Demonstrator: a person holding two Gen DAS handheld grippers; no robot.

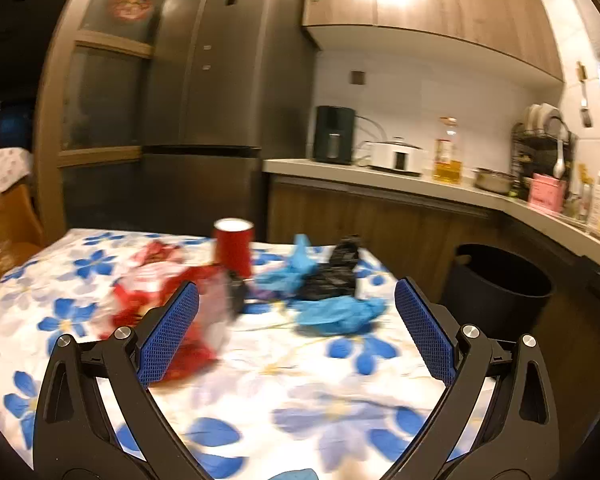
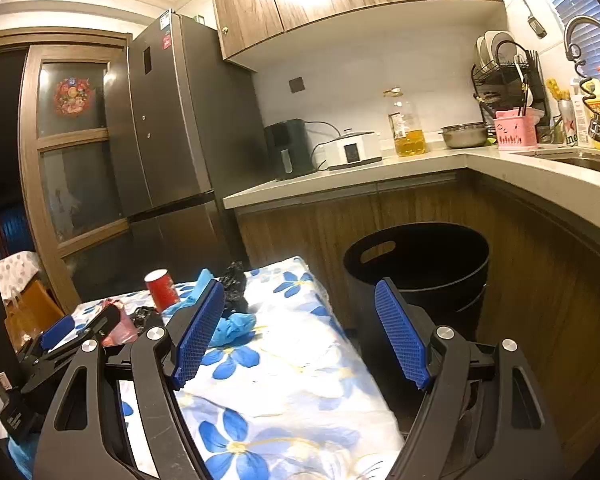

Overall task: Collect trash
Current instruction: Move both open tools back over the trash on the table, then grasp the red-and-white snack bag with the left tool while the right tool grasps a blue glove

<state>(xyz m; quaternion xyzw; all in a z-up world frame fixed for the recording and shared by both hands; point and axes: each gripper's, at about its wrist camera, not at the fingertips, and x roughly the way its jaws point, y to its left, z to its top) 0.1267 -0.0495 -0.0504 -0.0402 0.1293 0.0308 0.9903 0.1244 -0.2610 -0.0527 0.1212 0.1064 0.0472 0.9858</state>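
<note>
Trash lies on a table with a blue-flowered cloth (image 1: 284, 384): a red paper cup (image 1: 233, 246), a red and white wrapper (image 1: 152, 292), crumpled blue gloves (image 1: 336, 312) and a black plastic bag (image 1: 336, 276). My left gripper (image 1: 296, 320) is open and empty, above the table just short of the pile. My right gripper (image 2: 300, 328) is open and empty over the table's right edge; the cup (image 2: 162, 289), gloves (image 2: 232, 326) and black bag (image 2: 234, 286) lie ahead to its left. The left gripper (image 2: 76, 330) shows in the right wrist view. A black bin (image 2: 420, 268) stands on the floor right of the table.
The bin also shows in the left wrist view (image 1: 500, 284). A kitchen counter (image 2: 380, 172) with appliances, an oil bottle (image 2: 406, 124) and a dish rack runs behind and to the right. A dark fridge (image 2: 172, 128) stands behind the table. A wooden chair (image 1: 8, 216) is at the left.
</note>
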